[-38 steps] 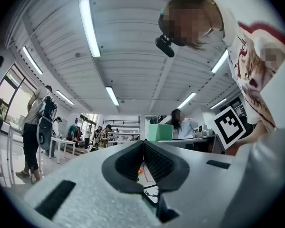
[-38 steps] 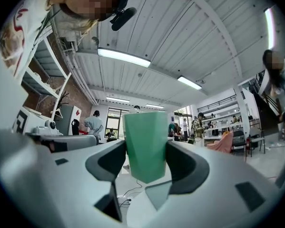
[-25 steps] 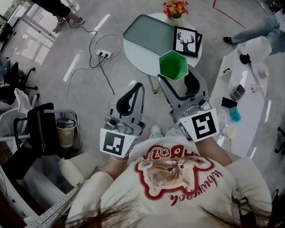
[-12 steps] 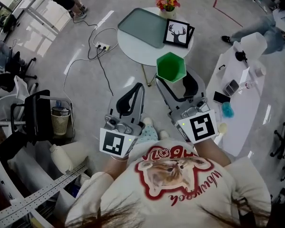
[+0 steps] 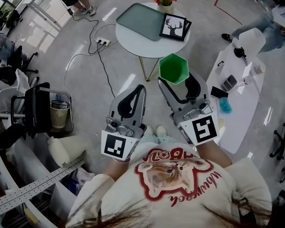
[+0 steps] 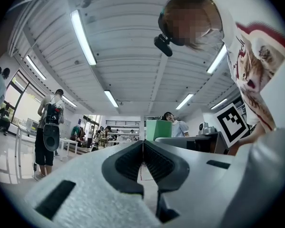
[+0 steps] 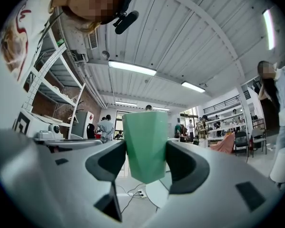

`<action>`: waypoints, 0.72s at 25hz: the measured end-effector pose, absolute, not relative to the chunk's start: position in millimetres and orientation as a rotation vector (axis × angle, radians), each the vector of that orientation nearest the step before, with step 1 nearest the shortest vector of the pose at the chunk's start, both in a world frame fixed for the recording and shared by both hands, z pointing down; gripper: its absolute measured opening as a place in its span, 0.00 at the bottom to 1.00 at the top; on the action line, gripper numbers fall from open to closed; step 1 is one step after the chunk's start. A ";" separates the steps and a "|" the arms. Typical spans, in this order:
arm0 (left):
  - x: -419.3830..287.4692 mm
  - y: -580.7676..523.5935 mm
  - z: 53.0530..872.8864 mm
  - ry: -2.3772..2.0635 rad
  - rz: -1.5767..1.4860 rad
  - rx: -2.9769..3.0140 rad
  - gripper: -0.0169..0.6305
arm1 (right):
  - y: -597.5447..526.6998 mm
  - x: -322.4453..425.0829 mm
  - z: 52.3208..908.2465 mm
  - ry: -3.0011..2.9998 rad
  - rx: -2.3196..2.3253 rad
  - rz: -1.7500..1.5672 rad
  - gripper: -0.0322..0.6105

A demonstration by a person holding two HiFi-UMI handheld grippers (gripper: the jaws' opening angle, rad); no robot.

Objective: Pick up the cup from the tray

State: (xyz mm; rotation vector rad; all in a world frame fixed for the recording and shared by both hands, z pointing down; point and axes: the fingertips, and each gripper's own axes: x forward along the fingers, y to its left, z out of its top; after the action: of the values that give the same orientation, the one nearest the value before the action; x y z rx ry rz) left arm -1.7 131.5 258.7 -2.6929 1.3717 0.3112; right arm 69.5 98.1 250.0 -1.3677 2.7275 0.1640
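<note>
since the right gripper (image 5: 175, 79) pinches the green cup (image 5: 173, 67) well apart from the far tray (image 5: 137, 19) and the left gripper (image 5: 142, 86) is pressed together, empty, the pick-up looks done; next, hold it steady.

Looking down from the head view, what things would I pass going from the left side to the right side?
Wastebasket → left gripper → green cup → long white table.
</note>
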 end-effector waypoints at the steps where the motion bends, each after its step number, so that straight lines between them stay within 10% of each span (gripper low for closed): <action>1: -2.8 133.0 259.2 1.366 0.303 -2.698 0.05 | 99.9 69.2 249.1 2.723 -1.376 0.172 0.46; 18: -13.1 146.7 255.4 1.321 0.318 -2.693 0.05 | 119.2 68.8 245.2 2.663 -1.430 0.219 0.46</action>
State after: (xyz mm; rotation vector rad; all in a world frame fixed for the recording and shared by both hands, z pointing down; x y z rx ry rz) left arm -13.1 146.7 255.4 -2.6931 1.3206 0.3182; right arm 68.8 119.2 245.2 -1.4300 2.6634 0.2191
